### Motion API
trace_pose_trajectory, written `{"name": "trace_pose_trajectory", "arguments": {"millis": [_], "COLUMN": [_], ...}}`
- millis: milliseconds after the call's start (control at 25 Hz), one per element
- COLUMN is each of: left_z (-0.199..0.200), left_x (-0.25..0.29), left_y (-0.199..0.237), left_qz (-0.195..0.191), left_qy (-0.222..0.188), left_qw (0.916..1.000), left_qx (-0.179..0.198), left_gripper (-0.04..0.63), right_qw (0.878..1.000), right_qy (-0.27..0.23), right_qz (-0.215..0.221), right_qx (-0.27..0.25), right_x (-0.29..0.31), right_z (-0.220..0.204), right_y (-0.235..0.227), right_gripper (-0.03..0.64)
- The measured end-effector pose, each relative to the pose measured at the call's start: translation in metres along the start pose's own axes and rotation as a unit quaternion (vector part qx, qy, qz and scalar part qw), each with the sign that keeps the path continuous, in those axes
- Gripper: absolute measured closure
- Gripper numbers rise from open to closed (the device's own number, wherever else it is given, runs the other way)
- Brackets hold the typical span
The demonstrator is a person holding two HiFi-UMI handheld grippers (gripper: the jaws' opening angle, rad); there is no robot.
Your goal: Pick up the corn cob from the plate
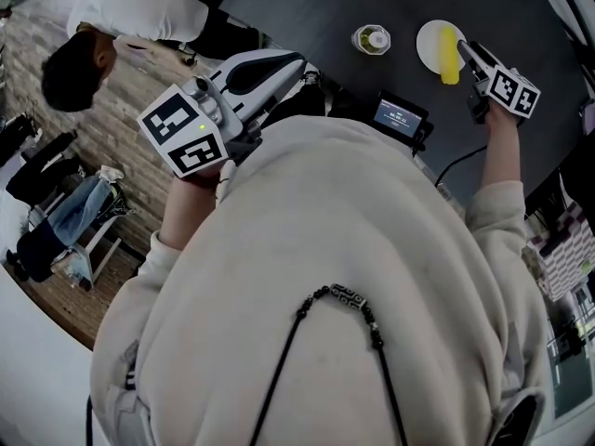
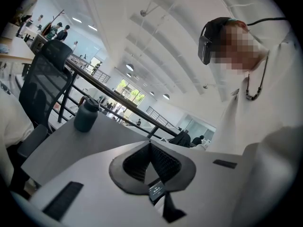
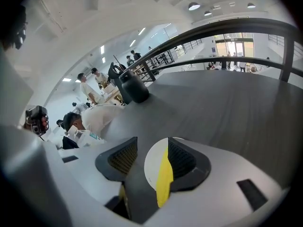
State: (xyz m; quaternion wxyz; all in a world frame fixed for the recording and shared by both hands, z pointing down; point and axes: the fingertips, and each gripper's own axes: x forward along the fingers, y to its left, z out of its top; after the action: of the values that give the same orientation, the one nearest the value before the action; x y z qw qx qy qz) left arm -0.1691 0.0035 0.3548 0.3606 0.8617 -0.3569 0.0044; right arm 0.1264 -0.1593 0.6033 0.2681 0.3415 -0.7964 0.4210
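The corn cob [image 1: 449, 56] lies on the white plate [image 1: 428, 37] on the dark tabletop [image 1: 307, 7]. The right tool [image 1: 468, 52] is just beside it with its jaws apart, and the cob shows in the gap near one jaw, but it is not gripped. The left tool [image 1: 302, 72] is well apart from the plate, with its jaws closed together on nothing.

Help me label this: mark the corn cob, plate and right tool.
corn cob [image 1: 449, 56], head view, middle of cob.
plate [image 1: 428, 46], head view, bare left part.
right tool [image 3: 152, 160], right gripper view, between its tips.
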Motion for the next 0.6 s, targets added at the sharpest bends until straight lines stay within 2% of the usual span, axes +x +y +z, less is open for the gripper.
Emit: {"name": "trace_pose_trajectory", "arguments": {"millis": [600], "left_z": [0.004], "left_x": [0.002], "left_y": [0.006], "left_qz": [0.003], "left_qy": [0.0], "left_qw": [1.0], "left_qx": [-0.006], "left_gripper": [0.591], "right_qw": [0.999], "right_qy": [0.042], "right_qz": [-0.008], "right_qx": [0.017], "right_x": [0.022], "right_z": [-0.019], "right_y": [-0.016], "right_gripper": [0.385]}}
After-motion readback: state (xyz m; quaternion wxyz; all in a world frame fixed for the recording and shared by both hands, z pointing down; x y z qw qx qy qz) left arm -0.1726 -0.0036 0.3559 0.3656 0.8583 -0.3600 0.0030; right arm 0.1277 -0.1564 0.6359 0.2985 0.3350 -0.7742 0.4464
